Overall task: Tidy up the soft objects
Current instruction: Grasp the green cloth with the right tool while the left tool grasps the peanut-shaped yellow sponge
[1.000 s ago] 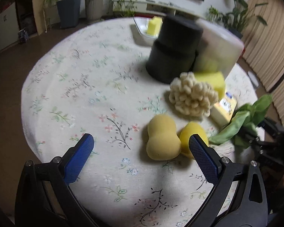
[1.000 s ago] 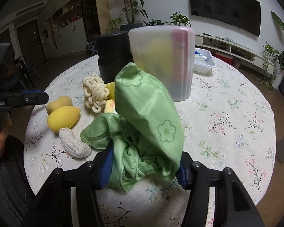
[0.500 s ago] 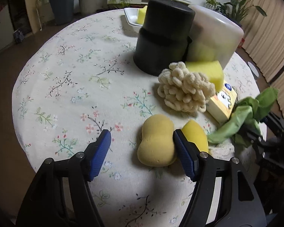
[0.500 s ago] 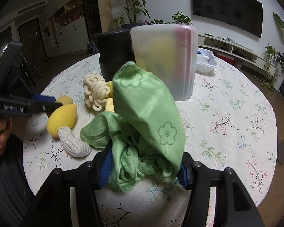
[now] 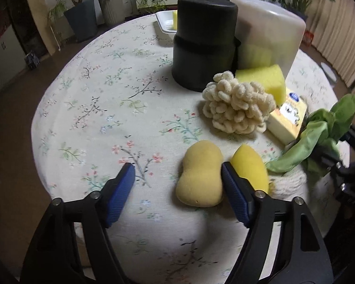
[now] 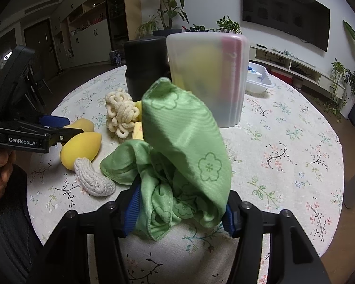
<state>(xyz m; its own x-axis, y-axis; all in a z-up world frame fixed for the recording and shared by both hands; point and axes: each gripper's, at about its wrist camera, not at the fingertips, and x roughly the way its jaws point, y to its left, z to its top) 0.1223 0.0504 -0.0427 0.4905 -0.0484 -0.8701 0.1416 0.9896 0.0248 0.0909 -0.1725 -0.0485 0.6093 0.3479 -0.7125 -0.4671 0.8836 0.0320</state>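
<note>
My left gripper (image 5: 176, 168) hovers low over the tablecloth with its jaws opening. A tan peanut-shaped sponge (image 5: 201, 175) lies between them, against the right finger, while the left finger stands well clear of it. A yellow egg-shaped sponge (image 5: 250, 168) lies just outside the right finger. Behind them sit a cream looped scrubber (image 5: 236, 108) and a yellow block sponge (image 5: 265, 78). My right gripper (image 6: 179, 206) is shut on a bunched green flowered cloth (image 6: 189, 146), held up over the table's near edge.
A black canister (image 5: 203, 47) and a translucent tub (image 5: 267, 35) stand mid-table. A wrapped yellow pack (image 5: 288, 118) and a white knitted pad (image 6: 92, 179) lie near the cloth. A white tray (image 6: 258, 80) sits at the far side. A person's hand (image 6: 2, 172) holds the left gripper.
My left gripper's jaws narrowed from wide, then widened slightly. It shifted so the peanut sponge lies between its fingers, the right finger between the two sponges. The right gripper and cloth stayed put.
</note>
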